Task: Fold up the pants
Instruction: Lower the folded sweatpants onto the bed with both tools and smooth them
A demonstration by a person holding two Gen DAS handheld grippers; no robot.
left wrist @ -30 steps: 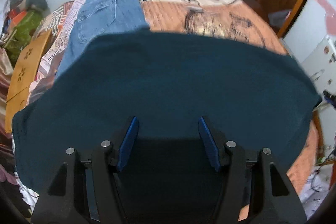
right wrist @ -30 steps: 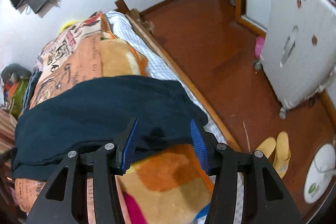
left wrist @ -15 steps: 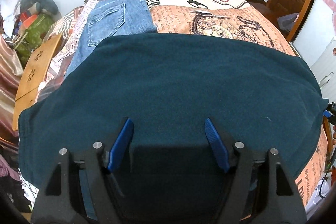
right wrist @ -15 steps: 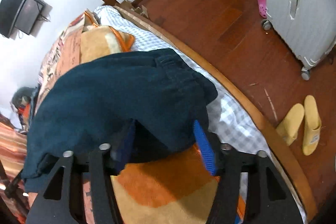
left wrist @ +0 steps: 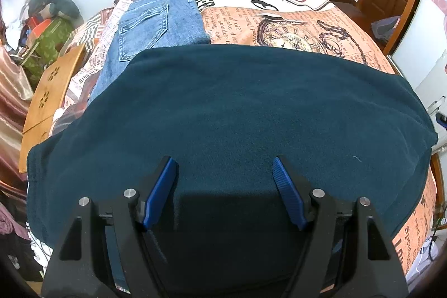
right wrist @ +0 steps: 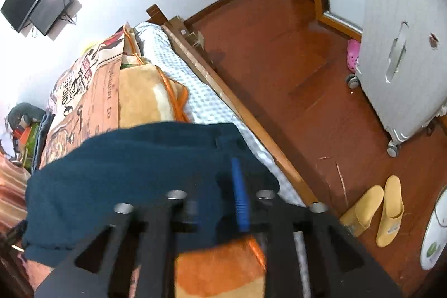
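Dark teal pants [left wrist: 237,108] lie spread across the printed bedcover [left wrist: 293,27]. My left gripper [left wrist: 222,159] hovers low over their near part, jaws wide open, with nothing pinched between the blue pads [left wrist: 163,186]. In the right wrist view the pants [right wrist: 125,164] reach the bed's side, waistband corner toward the floor. My right gripper [right wrist: 215,186] is over that near edge and its jaws are closing. A fold of the cloth sits between them and covers the left finger. The right pad [right wrist: 239,194] shows blurred, and a gap remains.
Folded blue jeans [left wrist: 151,27] lie beyond the pants on the bed. An orange blanket [right wrist: 218,270] lies under the pants' near edge. The wooden bed rail [right wrist: 245,113], a white suitcase [right wrist: 402,46] and yellow slippers [right wrist: 374,208] are to the right. A wooden stand [left wrist: 47,97] is left.
My right gripper has pushed forward onto the pants' edge and its jaws have narrowed around the cloth. The left gripper's jaws widened slightly early on and the hand has stayed put.
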